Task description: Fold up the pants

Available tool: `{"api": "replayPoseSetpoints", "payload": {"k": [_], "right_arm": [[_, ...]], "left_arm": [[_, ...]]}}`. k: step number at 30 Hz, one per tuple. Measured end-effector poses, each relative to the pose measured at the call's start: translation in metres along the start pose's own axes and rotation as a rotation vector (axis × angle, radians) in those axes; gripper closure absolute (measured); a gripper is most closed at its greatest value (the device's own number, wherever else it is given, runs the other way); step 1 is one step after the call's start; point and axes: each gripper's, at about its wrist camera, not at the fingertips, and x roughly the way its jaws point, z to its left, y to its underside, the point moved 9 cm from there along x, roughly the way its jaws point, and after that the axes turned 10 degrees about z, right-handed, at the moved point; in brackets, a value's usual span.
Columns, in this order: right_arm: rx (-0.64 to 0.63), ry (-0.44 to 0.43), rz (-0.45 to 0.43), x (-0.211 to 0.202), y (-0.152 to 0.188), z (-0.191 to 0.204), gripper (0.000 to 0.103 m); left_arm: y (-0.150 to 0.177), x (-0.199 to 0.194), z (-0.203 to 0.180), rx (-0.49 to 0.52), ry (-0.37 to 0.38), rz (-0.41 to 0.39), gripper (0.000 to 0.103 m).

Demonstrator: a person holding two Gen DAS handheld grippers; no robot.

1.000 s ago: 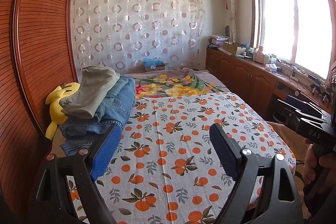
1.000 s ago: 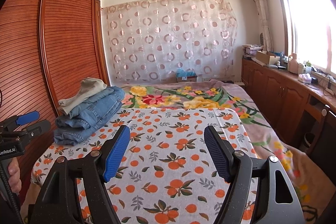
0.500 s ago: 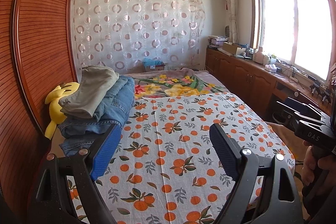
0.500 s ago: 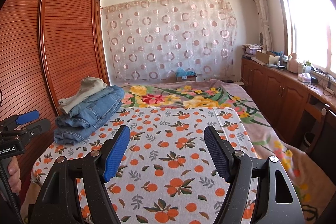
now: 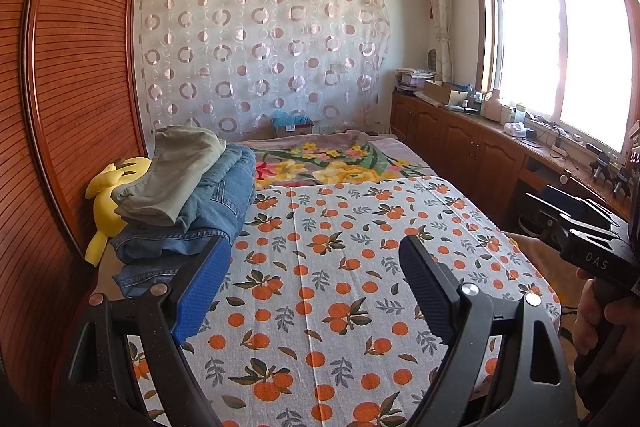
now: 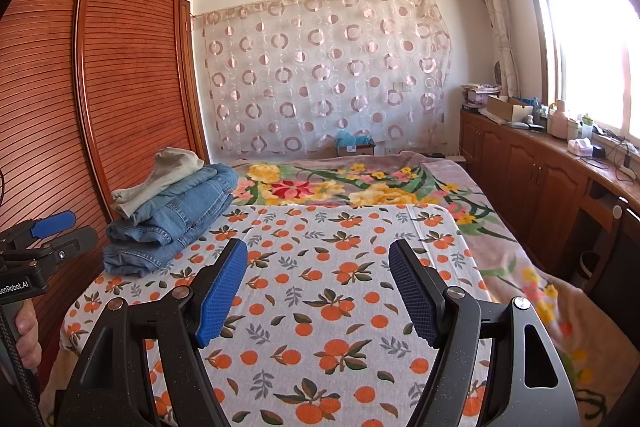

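Both grippers, left (image 5: pixel 314 281) and right (image 6: pixel 316 287), hung over the bed (image 6: pixel 332 307), jaws spread and empty; folded pants (image 6: pixel 172 215) lay stacked by the wardrobe (image 6: pixel 120 67).

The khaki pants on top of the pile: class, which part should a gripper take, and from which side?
Probably the khaki pants by the free folded edge hanging over the jeans towards the camera. Come from the open bed side; the wardrobe blocks the far side. Both the left gripper and right gripper are open and empty.
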Motion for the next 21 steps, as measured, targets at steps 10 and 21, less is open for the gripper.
{"api": "replayPoseSetpoints", "payload": {"k": [10,21], "right_arm": [[0.001,-0.001,0.0,0.0006,0.0006,0.0009,0.028],[0.002,-0.001,0.0,0.0005,0.0013,0.0009,0.028]], "left_arm": [[0.0,0.0002,0.0001,0.0,-0.001,0.001,0.016],[0.0002,0.0002,0.0002,0.0,-0.001,0.001,0.016]]}}
